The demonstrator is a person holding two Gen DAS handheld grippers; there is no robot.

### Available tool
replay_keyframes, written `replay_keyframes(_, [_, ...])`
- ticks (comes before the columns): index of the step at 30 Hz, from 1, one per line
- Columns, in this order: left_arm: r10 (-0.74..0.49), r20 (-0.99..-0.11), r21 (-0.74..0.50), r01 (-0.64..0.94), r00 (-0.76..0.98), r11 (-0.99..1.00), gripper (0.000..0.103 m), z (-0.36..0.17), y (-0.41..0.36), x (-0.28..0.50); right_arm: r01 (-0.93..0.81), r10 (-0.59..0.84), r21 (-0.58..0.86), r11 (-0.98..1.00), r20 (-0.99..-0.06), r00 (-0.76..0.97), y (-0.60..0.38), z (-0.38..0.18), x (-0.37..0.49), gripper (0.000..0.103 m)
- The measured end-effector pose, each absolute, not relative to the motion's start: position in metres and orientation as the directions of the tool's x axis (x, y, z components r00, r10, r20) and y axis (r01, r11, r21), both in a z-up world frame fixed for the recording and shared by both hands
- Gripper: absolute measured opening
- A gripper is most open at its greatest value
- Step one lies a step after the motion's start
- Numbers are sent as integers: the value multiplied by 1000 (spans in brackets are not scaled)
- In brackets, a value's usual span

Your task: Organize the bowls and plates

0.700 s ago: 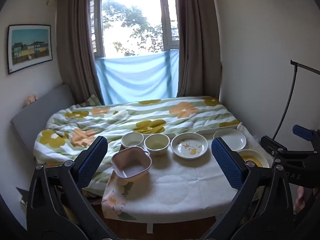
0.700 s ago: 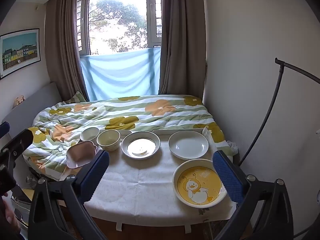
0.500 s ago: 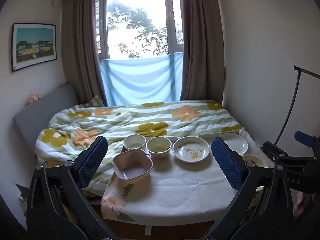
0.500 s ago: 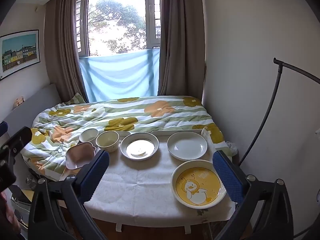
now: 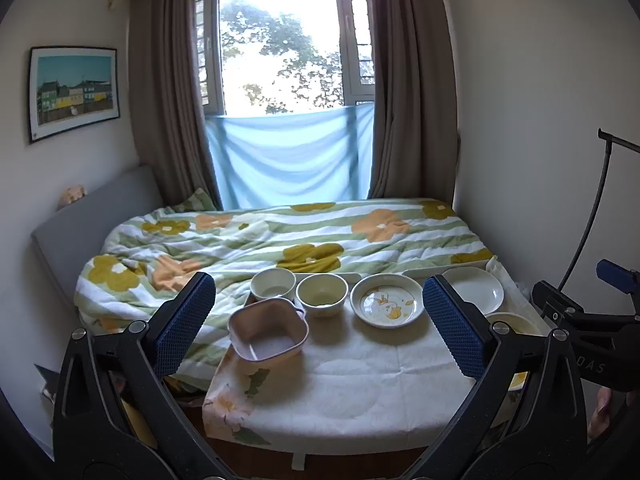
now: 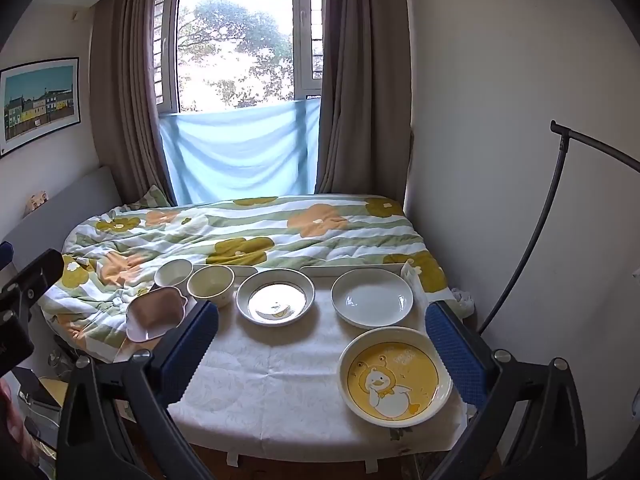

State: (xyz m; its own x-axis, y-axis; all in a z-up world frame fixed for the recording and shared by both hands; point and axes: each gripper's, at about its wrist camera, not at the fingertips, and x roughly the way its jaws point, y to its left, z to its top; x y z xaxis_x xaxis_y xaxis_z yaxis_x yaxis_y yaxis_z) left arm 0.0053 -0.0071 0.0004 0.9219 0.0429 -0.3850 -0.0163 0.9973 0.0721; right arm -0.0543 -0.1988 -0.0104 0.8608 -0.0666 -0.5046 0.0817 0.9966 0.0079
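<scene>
Left wrist view: left tongs wide apart, empty, above the bench; pink square bowl at the near left, just behind it white bowl, cream bowl, patterned plate. Right wrist view: right tongs wide apart too, holding nothing; duck plate near right, plain white plate behind it, bed beyond.
</scene>
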Motion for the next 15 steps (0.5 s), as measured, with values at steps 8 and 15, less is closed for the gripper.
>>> replay_keyframes(8, [40,-393,79,-10,919,997,103,3,-8,9,89,-77,-1,996,-505,859,-200,-12,-49,103])
replay_keyframes(15, [40,-399,83,-7,916,996,103,1,-8,10,91,-75,4,996,-515,854,-206,-16,-43,103])
